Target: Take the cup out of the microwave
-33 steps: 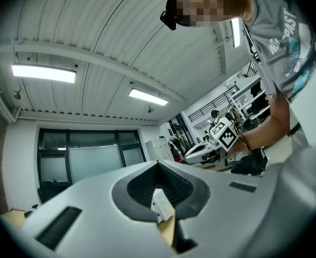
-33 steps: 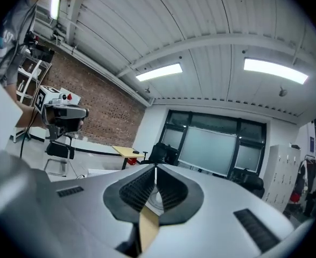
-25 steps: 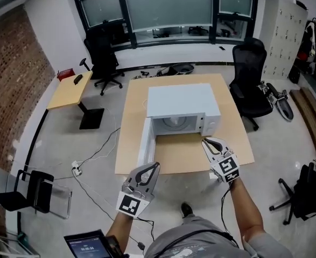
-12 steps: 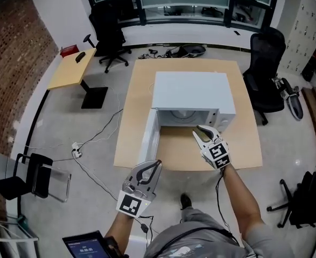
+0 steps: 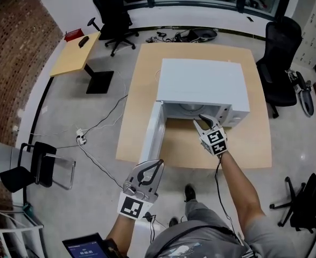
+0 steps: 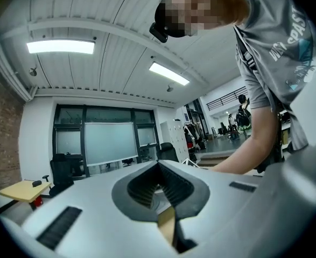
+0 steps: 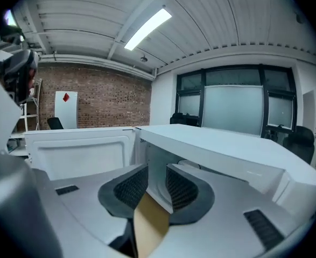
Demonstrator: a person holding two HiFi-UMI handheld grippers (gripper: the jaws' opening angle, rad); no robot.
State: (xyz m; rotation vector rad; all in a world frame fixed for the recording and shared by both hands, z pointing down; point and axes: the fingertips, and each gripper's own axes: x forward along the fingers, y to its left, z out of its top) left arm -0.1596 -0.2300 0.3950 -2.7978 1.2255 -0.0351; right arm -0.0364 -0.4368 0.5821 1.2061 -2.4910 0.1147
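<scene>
The cup [image 7: 189, 164], only a pale rounded edge, seems to sit deep in the open microwave [image 5: 203, 85] on the desk [image 5: 141, 101], so your right gripper [image 5: 199, 120] is at its mouth, fingers just opening, apart and empty, while your left gripper [image 5: 156, 165], fingers together, hangs clear.

The person wears a grey T-shirt [image 5: 265, 238] with short sleeves and blue-green print on the front. Each hand holds a light grey gripper, the left gripper [image 5: 158, 163] and the right gripper [image 5: 198, 120]. At the back of each sits a white cube [image 5: 132, 207] with black square marks. Inside the jaws are dark, bumpy pads [image 7: 182, 187]. A thin black cable [image 5: 217, 171] runs back from the right gripper. The right gripper's jaws have just been opening, with nothing between them.
</scene>
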